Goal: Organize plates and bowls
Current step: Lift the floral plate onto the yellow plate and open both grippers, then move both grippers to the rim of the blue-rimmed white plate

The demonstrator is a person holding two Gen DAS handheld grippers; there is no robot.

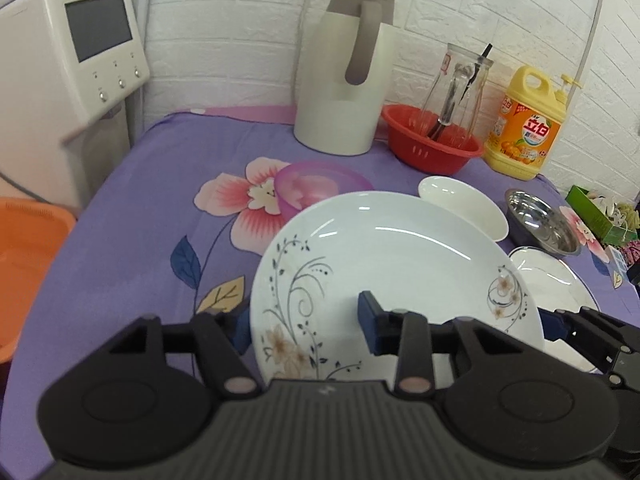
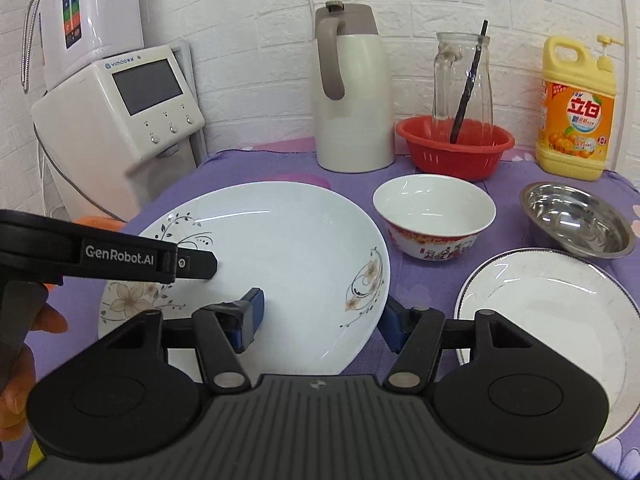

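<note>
Here, the purple floral tablecloth (image 2: pixel 280 168) is carrying everything. The floral plate (image 2: pixel 288 248) is the largest piece and is tilting, left edge lifted, right edge lower toward the gold-rimmed plate (image 2: pixel 560 312).

The left gripper (image 1: pixel 304 320) is clamping the floral plate's near-left rim: one blue pad is sitting on the upper face, the other is tucking under the rim. In the right wrist view its black finger (image 2: pixel 192 266) is reaching in over the plate from the left.

The right gripper (image 2: pixel 320 320) is standing wide apart, straddling the plate's near-right rim: left pad above the white face, right pad just outside the edge. Whether either pad is pressing the plate I cannot tell; it reads as not gripping.

Key relation: the plate is lying directly ahead of both claws, the left one carrying it; the gold-rimmed plate, the likely stacking spot, is lying to the right, nearer the right hand.

Smaller pieces beyond: red-patterned ceramic bowl (image 2: pixel 434 220), steel bowl (image 2: pixel 580 216), pink plastic bowl (image 1: pixel 312 188), standing apart from one another.
</note>
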